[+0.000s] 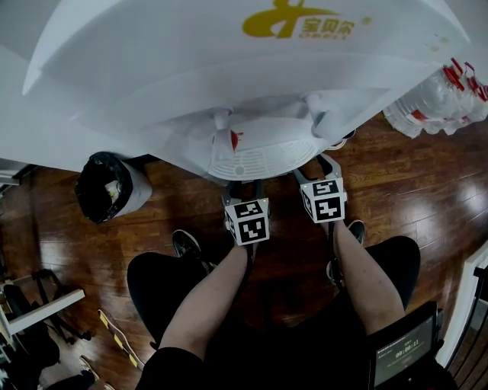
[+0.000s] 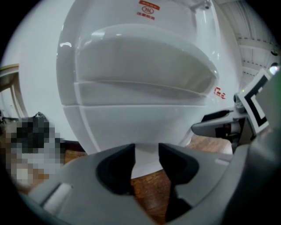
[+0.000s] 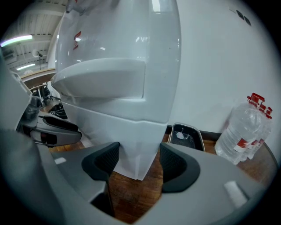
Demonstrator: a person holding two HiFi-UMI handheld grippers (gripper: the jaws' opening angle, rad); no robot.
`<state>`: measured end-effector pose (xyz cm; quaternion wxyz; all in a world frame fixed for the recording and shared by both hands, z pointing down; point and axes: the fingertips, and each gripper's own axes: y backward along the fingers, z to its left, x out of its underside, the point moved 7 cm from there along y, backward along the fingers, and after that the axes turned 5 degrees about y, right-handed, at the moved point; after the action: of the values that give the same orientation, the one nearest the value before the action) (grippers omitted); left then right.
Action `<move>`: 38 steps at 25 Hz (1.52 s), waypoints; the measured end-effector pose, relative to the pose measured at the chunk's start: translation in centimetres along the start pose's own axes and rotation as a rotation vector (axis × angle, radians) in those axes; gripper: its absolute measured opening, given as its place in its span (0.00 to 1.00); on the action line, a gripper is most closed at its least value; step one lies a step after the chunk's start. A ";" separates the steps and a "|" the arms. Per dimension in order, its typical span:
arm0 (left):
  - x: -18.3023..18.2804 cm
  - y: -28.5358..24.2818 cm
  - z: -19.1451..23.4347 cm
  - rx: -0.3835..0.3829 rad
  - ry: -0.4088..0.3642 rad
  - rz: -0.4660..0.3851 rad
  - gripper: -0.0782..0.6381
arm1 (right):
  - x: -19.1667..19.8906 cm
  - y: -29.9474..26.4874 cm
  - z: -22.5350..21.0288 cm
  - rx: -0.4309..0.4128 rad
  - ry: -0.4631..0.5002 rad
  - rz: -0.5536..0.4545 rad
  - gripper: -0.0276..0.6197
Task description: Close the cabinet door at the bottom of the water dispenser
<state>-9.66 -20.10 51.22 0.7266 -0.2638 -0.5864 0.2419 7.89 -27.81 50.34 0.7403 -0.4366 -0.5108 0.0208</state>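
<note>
The left gripper (image 2: 145,154) is seen with its jaws apart; nothing is held between them. Straight ahead, the view is filled by the white dispenser (image 2: 140,88), whose lower panel (image 2: 136,127) is seen just beyond the jaw tips; contact cannot be determined. A red label (image 2: 149,9) is noted high on the body. Wooden floor (image 2: 151,184) is seen below the jaws. To the right, the right gripper (image 2: 206,128) and its marker cube (image 2: 254,103) are observed near the dispenser.

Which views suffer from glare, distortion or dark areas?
Head view: dispenser blown out white, floor dim. Left gripper view: heavy fisheye, black corners, foreground soft. Right gripper view: fisheye again, light reflections on the dispenser, bottles fairly sharp.
</note>
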 end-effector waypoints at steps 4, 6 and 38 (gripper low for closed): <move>0.0 0.1 -0.1 0.015 -0.023 0.014 0.37 | 0.0 0.1 0.2 0.020 -0.030 0.029 0.47; -0.6 0.6 -0.5 0.042 -0.034 0.005 0.37 | 0.0 0.2 0.2 0.033 -0.052 0.052 0.47; 4.3 29.3 -7.9 0.223 -0.188 -0.372 0.36 | 2.8 28.9 13.0 -0.042 -0.074 -0.398 0.30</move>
<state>-2.35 3.73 33.41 0.7254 -0.0454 -0.6598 0.1908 11.20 -0.49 34.41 0.7011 -0.3413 -0.6143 -0.1207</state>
